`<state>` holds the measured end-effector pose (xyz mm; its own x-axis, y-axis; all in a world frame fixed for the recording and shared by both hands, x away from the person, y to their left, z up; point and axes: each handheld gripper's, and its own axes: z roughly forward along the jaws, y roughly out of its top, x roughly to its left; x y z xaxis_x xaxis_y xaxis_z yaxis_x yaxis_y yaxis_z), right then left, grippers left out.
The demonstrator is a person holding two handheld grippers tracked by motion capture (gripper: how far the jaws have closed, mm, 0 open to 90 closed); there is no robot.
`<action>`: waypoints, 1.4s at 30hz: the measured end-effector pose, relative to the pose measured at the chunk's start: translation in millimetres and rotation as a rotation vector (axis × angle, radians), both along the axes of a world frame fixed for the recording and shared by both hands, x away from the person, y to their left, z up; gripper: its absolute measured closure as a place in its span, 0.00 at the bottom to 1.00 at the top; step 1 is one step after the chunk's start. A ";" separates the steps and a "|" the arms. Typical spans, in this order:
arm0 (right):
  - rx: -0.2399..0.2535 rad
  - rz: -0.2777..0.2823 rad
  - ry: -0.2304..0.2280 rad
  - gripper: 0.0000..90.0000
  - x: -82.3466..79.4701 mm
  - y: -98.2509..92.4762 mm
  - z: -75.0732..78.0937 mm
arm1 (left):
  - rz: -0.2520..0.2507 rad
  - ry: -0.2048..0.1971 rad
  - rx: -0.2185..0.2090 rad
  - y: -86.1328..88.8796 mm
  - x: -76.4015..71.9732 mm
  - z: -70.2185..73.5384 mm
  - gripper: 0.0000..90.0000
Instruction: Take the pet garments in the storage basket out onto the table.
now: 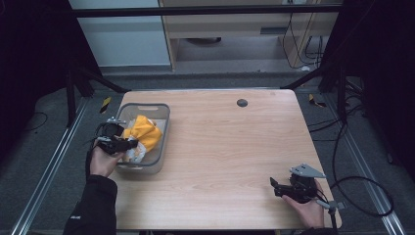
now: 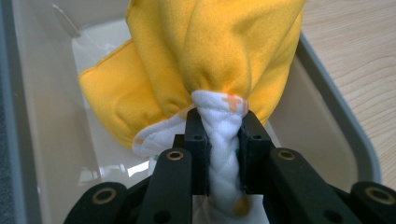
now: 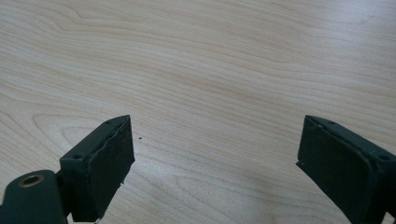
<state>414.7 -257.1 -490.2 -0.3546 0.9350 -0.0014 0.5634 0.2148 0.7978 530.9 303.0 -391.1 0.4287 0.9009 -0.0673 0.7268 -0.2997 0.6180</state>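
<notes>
Yellow cloth is pinched tight in my left hand-held gripper over the grey bin; right hand-held gripper spread wide above the counter.

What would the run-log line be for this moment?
left gripper: shut on yellow-and-white cloth over grey bin | right gripper: open, holding nothing, above wooden table

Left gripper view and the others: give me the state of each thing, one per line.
Left tongs: shut on the cloth's white side.
Right tongs: open, over bare table.
Cloth: bunched, yellow and white, over the bin.
Bin: upright on the table's left side.
</notes>
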 end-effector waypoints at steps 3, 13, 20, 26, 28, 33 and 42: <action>0.002 0.000 0.000 0.12 -0.2 0.1 0.2 | -0.003 -0.024 -0.002 -0.3 -2.8 10.6 0.85; -0.004 0.003 -0.005 0.12 -0.3 0.1 0.3 | -0.024 -0.057 -0.013 -1.5 -8.6 29.9 0.85; -0.001 0.002 -0.012 0.12 -0.7 0.1 1.0 | -0.043 -0.082 -0.012 -3.2 -15.1 41.3 0.85; 0.001 0.006 -0.021 0.12 -0.9 0.8 1.4 | -0.089 -0.106 -0.015 -6.2 -23.8 54.0 0.85; 0.001 0.004 -0.023 0.12 -1.2 0.6 1.6 | -0.094 -0.120 -0.017 -7.6 -27.1 58.3 0.85; -0.001 0.003 -0.026 0.12 -1.7 0.4 2.0 | -0.114 -0.137 -0.014 -11.0 -34.1 66.5 0.85; -0.003 0.002 -0.032 0.12 -1.9 0.2 2.4 | -0.170 -0.166 -0.015 -23.1 -46.8 79.2 0.85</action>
<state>412.7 -256.9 -487.8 -0.3560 0.9344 -0.0152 0.5374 0.2180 0.8147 484.1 279.8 -311.9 0.5808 0.8140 0.0037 0.5545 -0.3990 0.7303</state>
